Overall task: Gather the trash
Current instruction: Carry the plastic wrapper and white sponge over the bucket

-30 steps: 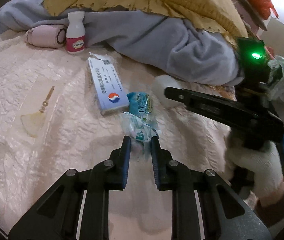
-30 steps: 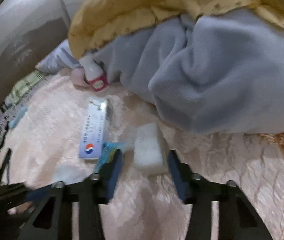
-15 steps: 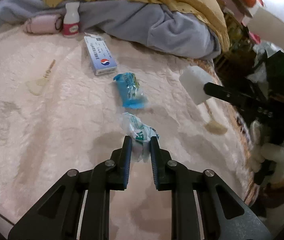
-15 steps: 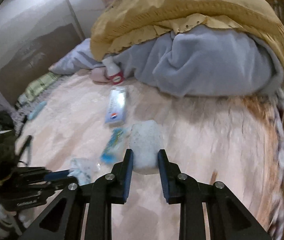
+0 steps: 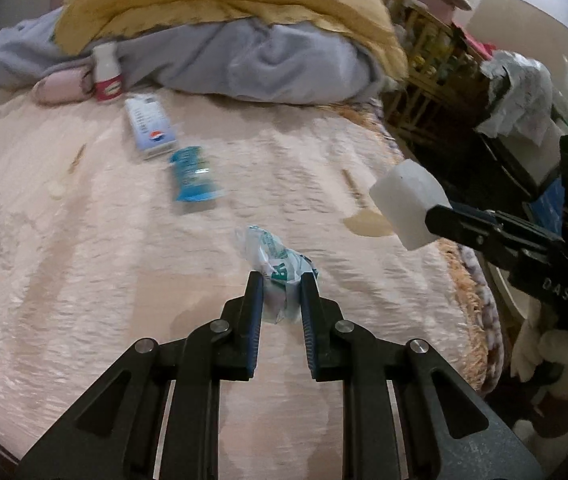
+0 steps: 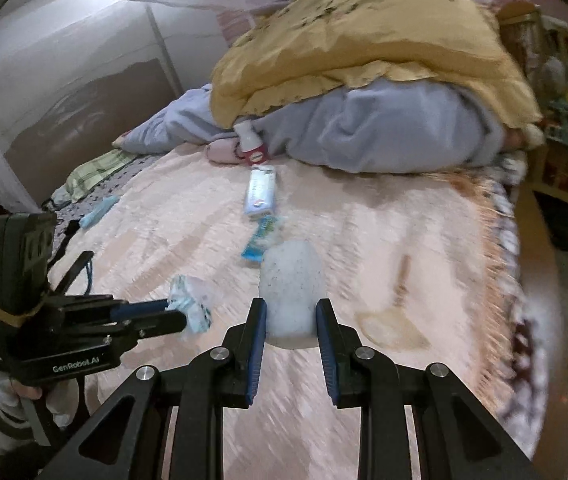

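My left gripper (image 5: 281, 280) is shut on a crumpled white and green plastic wrapper (image 5: 275, 258), held above the pink bedspread (image 5: 83, 280). From the right wrist view the same wrapper (image 6: 189, 308) hangs at the left gripper (image 6: 181, 314) tips. My right gripper (image 6: 291, 308) is shut on a white foam block (image 6: 292, 288); the left wrist view shows that block (image 5: 408, 200) lifted near the bed's right edge. A blue wrapper (image 5: 193, 176) and a white and blue box (image 5: 149, 124) lie flat on the bed.
A white bottle with a red label (image 5: 107, 72) and a pink roll (image 5: 59, 88) lean against heaped grey and yellow bedding (image 5: 243, 40). Two flat translucent spoon-shaped pieces (image 5: 364, 216) (image 5: 59, 184) lie on the bedspread. Cluttered wooden shelves (image 5: 436, 80) stand right of the bed. A gloved hand (image 5: 544, 352) holds the right gripper.
Both grippers have lifted and drawn back from the bedding. The right one closed on the foam block and raised it off the bed. The left one kept the crumpled wrapper.
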`<move>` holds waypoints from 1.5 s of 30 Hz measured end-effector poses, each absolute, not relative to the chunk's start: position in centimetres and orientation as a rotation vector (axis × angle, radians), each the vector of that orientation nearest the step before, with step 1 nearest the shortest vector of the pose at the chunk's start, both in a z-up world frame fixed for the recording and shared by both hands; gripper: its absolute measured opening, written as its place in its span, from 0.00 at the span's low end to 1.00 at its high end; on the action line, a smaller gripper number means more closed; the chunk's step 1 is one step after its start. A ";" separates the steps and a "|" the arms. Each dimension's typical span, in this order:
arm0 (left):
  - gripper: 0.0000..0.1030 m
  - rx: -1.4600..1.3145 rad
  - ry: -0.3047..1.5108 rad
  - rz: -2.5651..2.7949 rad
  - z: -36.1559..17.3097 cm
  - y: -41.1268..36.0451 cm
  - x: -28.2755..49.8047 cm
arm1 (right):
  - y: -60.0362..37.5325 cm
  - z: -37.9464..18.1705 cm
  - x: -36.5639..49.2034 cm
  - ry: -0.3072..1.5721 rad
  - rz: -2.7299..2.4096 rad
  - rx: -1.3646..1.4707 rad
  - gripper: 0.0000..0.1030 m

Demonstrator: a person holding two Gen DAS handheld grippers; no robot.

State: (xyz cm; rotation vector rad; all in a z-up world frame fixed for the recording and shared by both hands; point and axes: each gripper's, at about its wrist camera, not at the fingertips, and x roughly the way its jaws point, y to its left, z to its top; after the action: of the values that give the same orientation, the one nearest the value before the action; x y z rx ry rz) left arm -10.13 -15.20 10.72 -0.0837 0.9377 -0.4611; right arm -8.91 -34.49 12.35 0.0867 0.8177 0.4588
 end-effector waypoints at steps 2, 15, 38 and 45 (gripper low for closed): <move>0.15 -0.058 0.929 -0.479 11.0 -17.0 -10.6 | -35.8 12.6 -9.9 0.816 0.434 0.096 0.23; 0.15 0.044 0.867 -0.610 13.0 -28.5 -12.1 | -47.2 14.2 -16.5 0.774 0.203 0.134 0.23; 0.15 0.107 0.881 -0.887 13.5 -46.8 -13.0 | -64.4 12.5 -22.4 0.766 -0.192 0.297 0.23; 0.15 0.132 0.905 -0.917 12.6 -50.6 -13.1 | -66.8 11.1 -22.9 0.775 -0.238 0.352 0.23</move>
State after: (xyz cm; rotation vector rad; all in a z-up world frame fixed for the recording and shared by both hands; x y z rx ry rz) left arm -13.15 -50.62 12.56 0.1319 0.9052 -0.9173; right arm -22.87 -66.76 11.10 0.3517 0.7752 -0.2378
